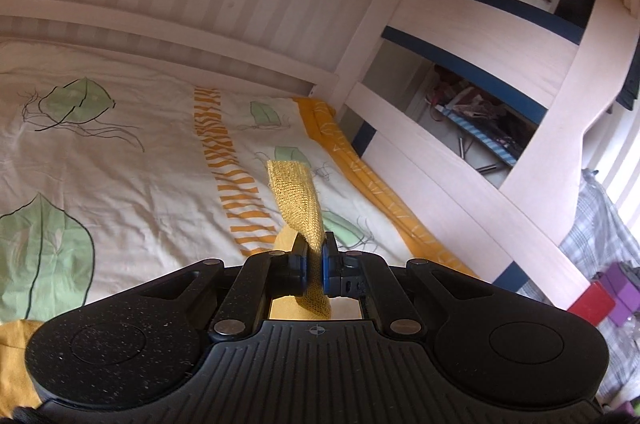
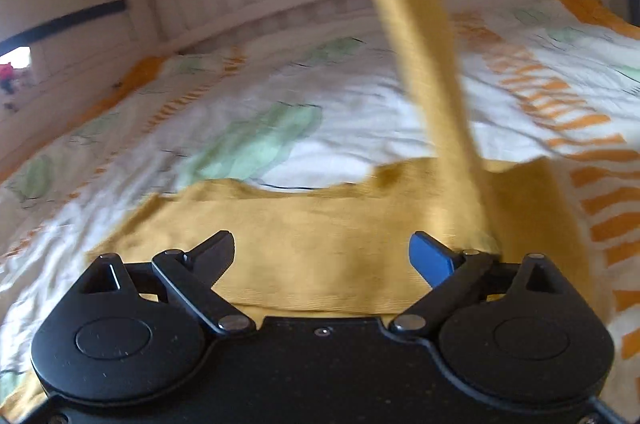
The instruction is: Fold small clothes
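two grippers over a leaf-print duvet (image 1: pixel 132 160): left gripper (image 1: pixel 314 256) pinches mustard garment (image 1: pixel 296 200), right gripper (image 2: pixel 322 252) gapes wide

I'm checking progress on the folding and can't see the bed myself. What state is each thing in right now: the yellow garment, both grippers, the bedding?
Yellow garment: body flat on the bed, unfolded; one strip lifted.
Left gripper: shut on the garment's strip, raised off the bed.
Right gripper: open, nothing between its fingers, over the garment's body.
Duvet cover: spread on the bed, lightly wrinkled.
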Available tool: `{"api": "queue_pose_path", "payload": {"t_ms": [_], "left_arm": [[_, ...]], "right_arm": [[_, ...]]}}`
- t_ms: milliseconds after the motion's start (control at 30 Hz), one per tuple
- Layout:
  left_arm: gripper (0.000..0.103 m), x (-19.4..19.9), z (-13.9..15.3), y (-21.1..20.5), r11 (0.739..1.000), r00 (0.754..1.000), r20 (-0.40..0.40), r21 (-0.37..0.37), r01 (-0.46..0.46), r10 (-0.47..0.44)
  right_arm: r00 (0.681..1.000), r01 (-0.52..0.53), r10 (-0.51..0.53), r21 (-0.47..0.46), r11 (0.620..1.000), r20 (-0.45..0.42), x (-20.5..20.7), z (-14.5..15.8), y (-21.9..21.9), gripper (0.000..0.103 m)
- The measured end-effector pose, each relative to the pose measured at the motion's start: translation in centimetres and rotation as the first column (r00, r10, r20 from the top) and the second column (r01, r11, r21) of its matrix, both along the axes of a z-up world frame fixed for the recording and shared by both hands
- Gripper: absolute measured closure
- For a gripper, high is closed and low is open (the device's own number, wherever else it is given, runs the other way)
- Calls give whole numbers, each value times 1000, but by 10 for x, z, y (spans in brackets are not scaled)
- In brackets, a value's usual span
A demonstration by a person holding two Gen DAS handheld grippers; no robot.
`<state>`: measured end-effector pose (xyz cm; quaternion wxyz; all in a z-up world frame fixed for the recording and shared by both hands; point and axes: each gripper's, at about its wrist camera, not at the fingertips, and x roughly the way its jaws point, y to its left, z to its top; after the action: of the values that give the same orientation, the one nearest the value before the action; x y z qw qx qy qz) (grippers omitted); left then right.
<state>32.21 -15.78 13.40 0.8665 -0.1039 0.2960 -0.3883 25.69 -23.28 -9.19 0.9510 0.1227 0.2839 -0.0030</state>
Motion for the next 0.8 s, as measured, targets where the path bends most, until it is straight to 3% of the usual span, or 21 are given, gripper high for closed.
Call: {"api": "queue_pose_path", "payload": {"t_ms": [100,167,367,500,700,800], "left_arm": [[97,5,-3,17,1000,1000,-2,11,-26,26],[97,10,-9,31,999,999,-20,10,-47,47],[97,24,-37,83,989,989,-60,66,-133,137],[97,26,-64,119,970,978,-43,150,-193,202],[97,45,-139,164,918,929,-149,266,-293,339],[97,50,-162,180,908,897,-216,261,-328,386]], "right_arm": [[988,134,-135,-23,991,-77,3,-10,-24,10],[982,166,-165,0,986,-92,-3,-11,-34,13],[986,135,-143,-91,987,-90,-23,10,-20,14],[982,91,-106,-103,991,-158,-28,16,-10,13],[978,47,-72,-132,990,-193,-38,5,4,13],[986,13,-36,-141,990,-162,-42,2,10,13]]}}
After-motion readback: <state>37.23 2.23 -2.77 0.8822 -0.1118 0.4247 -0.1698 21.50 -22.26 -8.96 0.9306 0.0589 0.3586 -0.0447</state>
